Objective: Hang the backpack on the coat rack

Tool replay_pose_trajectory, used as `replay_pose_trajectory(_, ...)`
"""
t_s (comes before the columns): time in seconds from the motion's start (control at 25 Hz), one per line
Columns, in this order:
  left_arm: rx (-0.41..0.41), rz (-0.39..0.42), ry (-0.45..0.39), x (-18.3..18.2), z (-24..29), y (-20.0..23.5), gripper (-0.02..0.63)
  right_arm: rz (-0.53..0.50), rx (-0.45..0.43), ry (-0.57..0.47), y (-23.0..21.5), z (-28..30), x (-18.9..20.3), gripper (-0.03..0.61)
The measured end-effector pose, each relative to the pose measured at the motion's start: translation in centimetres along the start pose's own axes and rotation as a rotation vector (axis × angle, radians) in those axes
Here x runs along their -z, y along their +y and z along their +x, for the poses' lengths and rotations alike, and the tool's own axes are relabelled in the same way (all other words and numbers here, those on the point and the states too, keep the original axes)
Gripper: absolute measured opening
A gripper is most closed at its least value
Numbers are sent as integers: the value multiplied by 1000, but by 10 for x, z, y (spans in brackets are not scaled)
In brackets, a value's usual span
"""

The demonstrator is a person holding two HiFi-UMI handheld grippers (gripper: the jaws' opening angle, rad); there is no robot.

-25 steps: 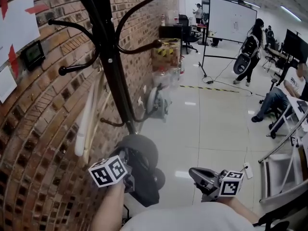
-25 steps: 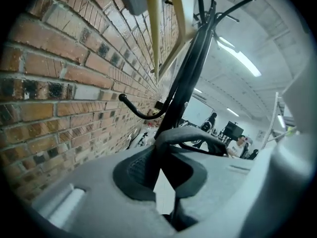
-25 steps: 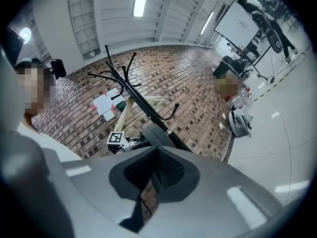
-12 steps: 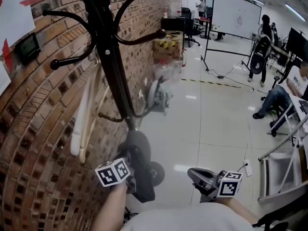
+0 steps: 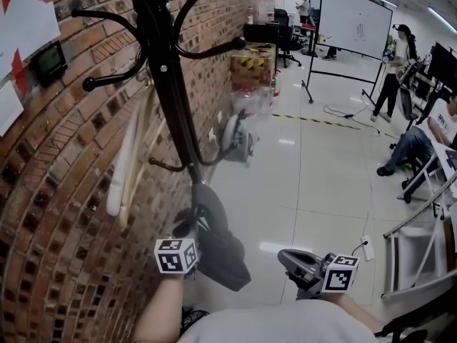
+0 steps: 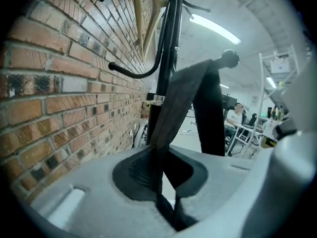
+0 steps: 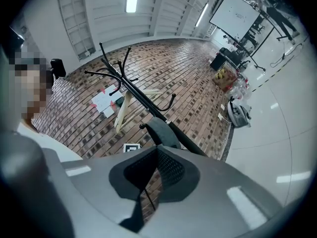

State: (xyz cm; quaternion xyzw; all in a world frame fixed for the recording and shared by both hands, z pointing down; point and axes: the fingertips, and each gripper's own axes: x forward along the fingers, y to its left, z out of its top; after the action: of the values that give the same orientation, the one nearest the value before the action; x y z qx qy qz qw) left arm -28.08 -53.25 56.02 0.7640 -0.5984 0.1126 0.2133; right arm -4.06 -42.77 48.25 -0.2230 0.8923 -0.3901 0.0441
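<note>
The black coat rack point(image 5: 168, 84) stands against the brick wall, and several curved hooks branch from its pole. The dark backpack point(image 5: 218, 245) hangs low beside the pole, just ahead of my left gripper point(image 5: 191, 233). In the left gripper view my left gripper point(image 6: 161, 182) is shut on the backpack's black strap point(image 6: 183, 98). That strap runs up and loops over a ball-tipped hook point(image 6: 230, 58). My right gripper point(image 5: 285, 257) stays apart at the lower right, shut and holding nothing. In the right gripper view the backpack point(image 7: 163, 133) and the rack point(image 7: 133, 90) lie beyond my right gripper point(image 7: 148, 182).
Pale wooden poles point(image 5: 128, 163) lean on the brick wall point(image 5: 64, 213) behind the rack. A white appliance point(image 5: 235, 138) sits on the floor past the rack's foot. A whiteboard point(image 5: 350, 20), a seated person point(image 5: 421, 141) and white frames point(image 5: 421, 249) stand at the right.
My left gripper has sunk with the strap, and the backpack now hangs lower and more stretched out beside the pole. The right gripper has stayed where it was.
</note>
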Motion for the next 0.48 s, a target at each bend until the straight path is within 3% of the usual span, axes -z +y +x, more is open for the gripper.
replay_pose_trajectory(0.48, 64, -24, 19, 11, -2, -15, 77, -12, -13, 15, 16, -30, 6, -2)
